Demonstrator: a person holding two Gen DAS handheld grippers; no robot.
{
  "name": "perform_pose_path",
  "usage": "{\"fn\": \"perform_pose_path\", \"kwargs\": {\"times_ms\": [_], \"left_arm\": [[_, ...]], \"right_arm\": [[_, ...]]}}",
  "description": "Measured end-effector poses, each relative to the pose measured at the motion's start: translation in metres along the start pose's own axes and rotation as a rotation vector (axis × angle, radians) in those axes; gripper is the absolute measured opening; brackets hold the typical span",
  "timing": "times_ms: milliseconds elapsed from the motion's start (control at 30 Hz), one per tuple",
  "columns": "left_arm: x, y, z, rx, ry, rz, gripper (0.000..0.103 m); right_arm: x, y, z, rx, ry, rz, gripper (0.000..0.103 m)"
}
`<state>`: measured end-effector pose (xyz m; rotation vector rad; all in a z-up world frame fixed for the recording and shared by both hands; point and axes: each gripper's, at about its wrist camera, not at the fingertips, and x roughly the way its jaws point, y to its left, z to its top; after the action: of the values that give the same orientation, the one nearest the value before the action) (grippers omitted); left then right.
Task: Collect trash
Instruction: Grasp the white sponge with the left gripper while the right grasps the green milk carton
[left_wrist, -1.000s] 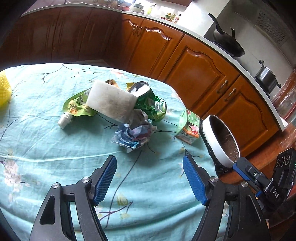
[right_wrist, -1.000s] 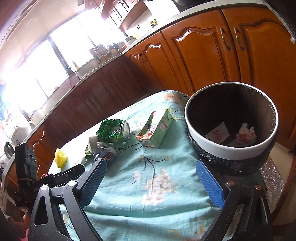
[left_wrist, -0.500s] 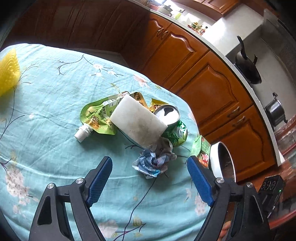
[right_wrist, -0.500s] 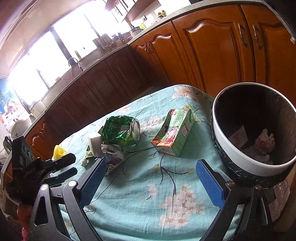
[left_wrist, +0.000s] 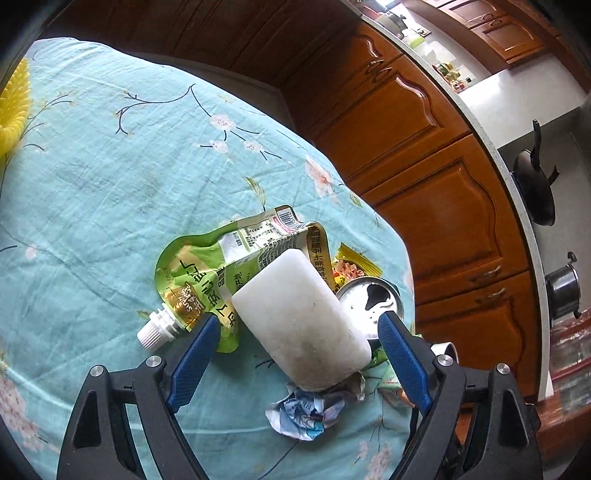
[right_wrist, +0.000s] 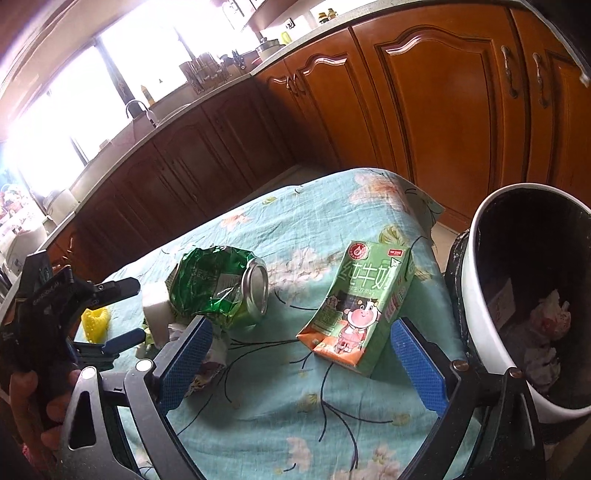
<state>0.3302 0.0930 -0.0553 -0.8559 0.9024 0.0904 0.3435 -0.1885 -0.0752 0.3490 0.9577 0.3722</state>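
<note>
Left gripper (left_wrist: 293, 347), jaws spread and empty, has the white foam block (left_wrist: 301, 323) lying straight ahead between its fingers, long axis slanting away to the left, while the right gripper (right_wrist: 303, 360), also spread, faces the milk carton (right_wrist: 360, 304) with the bin (right_wrist: 476, 295) just rightward.

Wooden cabinets (right_wrist: 424, 122) line the kitchen under a pale counter (left_wrist: 491, 147); bright windows (right_wrist: 122, 70) glare above the sink (right_wrist: 147, 114).
</note>
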Motion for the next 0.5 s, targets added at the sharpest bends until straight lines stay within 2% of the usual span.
{"fn": "perform_pose_path", "kwargs": {"times_ms": [133,200,233,300,333,400,433,500], "left_arm": [[0.008,-0.011,0.003,0.022,0.002,0.008,0.087],[0.012,-0.018,0.003,0.059,-0.005,0.017,0.086],[0.013,-0.021,0.001,0.090,-0.009,0.032,0.083],[0.018,-0.028,-0.005,0.152,0.003,0.060,0.070],[0.022,-0.030,-0.007,0.172,0.019,0.063,0.057],[0.026,-0.032,-0.013,0.202,0.038,0.054,0.053],[0.026,-0.034,-0.017,0.221,0.033,0.057,0.052],[0.023,-0.034,-0.022,0.253,0.028,0.060,0.050]], "right_arm": [[0.011,-0.001,0.001,0.006,0.015,-0.012,0.097],[0.013,-0.003,0.002,0.016,0.017,-0.016,0.093],[0.013,-0.003,0.003,0.018,0.014,-0.021,0.091],[0.015,-0.004,0.003,0.016,0.018,-0.038,0.087],[0.017,-0.006,0.003,0.022,0.027,-0.042,0.083],[0.021,-0.010,0.003,0.033,0.045,-0.052,0.070],[0.022,-0.011,0.002,0.036,0.049,-0.056,0.056],[0.022,-0.013,0.000,0.041,0.053,-0.049,0.053]]}}
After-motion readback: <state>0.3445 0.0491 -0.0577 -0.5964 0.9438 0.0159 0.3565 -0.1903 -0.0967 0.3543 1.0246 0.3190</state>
